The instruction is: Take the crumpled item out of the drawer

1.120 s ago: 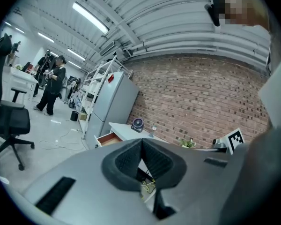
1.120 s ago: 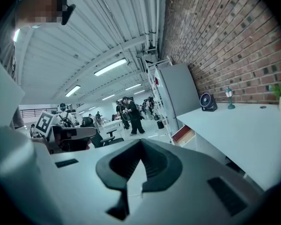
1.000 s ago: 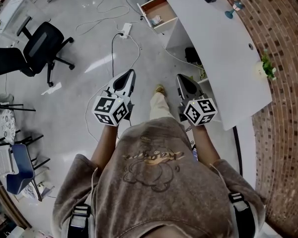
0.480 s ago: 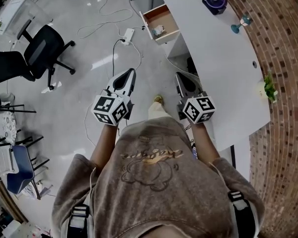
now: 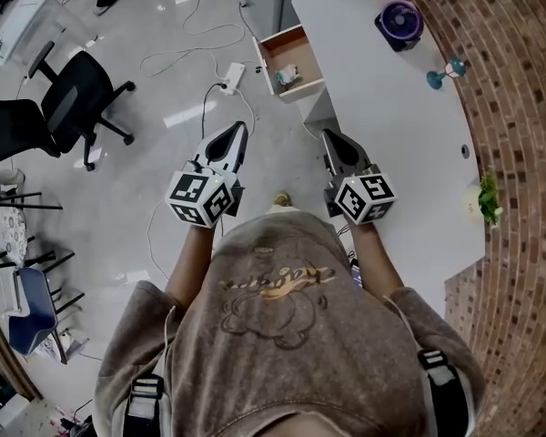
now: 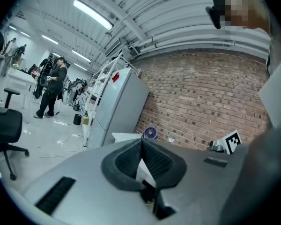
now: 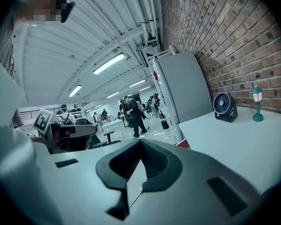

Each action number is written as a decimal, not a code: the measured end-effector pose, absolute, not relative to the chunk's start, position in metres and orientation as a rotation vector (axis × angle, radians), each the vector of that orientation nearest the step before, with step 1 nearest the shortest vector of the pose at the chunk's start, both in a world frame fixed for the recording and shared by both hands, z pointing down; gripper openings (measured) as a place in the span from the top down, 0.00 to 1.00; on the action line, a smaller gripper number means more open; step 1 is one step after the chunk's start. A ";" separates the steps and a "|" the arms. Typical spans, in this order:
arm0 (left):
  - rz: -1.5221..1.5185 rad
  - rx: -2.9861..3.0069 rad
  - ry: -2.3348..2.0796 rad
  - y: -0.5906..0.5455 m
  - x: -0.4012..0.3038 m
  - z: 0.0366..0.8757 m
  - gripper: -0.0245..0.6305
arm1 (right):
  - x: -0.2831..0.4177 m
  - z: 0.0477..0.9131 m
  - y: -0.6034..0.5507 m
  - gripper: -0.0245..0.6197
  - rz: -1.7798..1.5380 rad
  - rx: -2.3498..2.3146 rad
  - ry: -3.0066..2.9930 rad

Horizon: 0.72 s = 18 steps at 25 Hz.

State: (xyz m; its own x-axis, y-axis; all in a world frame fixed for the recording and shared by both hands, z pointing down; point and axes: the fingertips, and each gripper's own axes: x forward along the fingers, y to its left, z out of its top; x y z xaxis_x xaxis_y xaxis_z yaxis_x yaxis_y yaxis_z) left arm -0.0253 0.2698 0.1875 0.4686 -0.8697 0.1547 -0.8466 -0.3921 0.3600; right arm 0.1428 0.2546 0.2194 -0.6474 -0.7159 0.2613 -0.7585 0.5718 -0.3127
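An open wooden drawer (image 5: 302, 48) sticks out of the white desk (image 5: 391, 126) at the top of the head view. A small pale crumpled item (image 5: 287, 75) lies inside it. My left gripper (image 5: 237, 135) and right gripper (image 5: 330, 140) are held side by side in front of my chest, well short of the drawer, pointing toward it. Both are shut with nothing between the jaws. In the left gripper view the left gripper (image 6: 141, 142) has its pads meeting; in the right gripper view the right gripper (image 7: 140, 143) does too.
On the desk stand a purple fan (image 5: 399, 21), a small teal lamp (image 5: 446, 69) and a plant (image 5: 487, 198). A power strip (image 5: 232, 73) and cables lie on the floor before the drawer. A black office chair (image 5: 73, 98) is at left. People stand far off (image 6: 51, 86).
The drawer and desk have shifted down the head view, nearer to me, as I walk toward them. Both grippers keep the same shut pose in front of me.
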 end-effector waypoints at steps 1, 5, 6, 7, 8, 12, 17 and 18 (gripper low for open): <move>-0.082 2.330 -1.446 0.263 -0.023 0.188 0.95 | 0.145 0.220 0.247 0.97 0.616 1.257 -2.692; -0.077 2.311 -1.473 0.238 -0.013 0.191 0.95 | 0.152 0.226 0.221 0.97 0.629 1.217 -2.699; -0.074 2.307 -1.478 0.234 -0.012 0.192 0.95 | 0.154 0.228 0.215 0.97 0.632 1.212 -2.698; -0.070 2.303 -1.482 0.230 -0.011 0.193 0.95 | 0.155 0.230 0.210 0.97 0.636 1.208 -2.696; -0.066 2.299 -1.483 0.227 -0.010 0.194 0.95 | 0.155 0.232 0.205 0.97 0.640 1.205 -2.695; -0.050 2.291 -1.490 0.214 -0.011 0.197 0.95 | 0.153 0.236 0.187 0.97 0.649 1.193 -2.707; -0.040 2.302 -1.468 0.192 -0.011 0.202 0.95 | 0.150 0.244 0.169 0.97 0.663 1.200 -2.679; -0.037 2.306 -1.456 0.187 -0.012 0.203 0.95 | 0.148 0.245 0.165 0.97 0.664 1.205 -2.672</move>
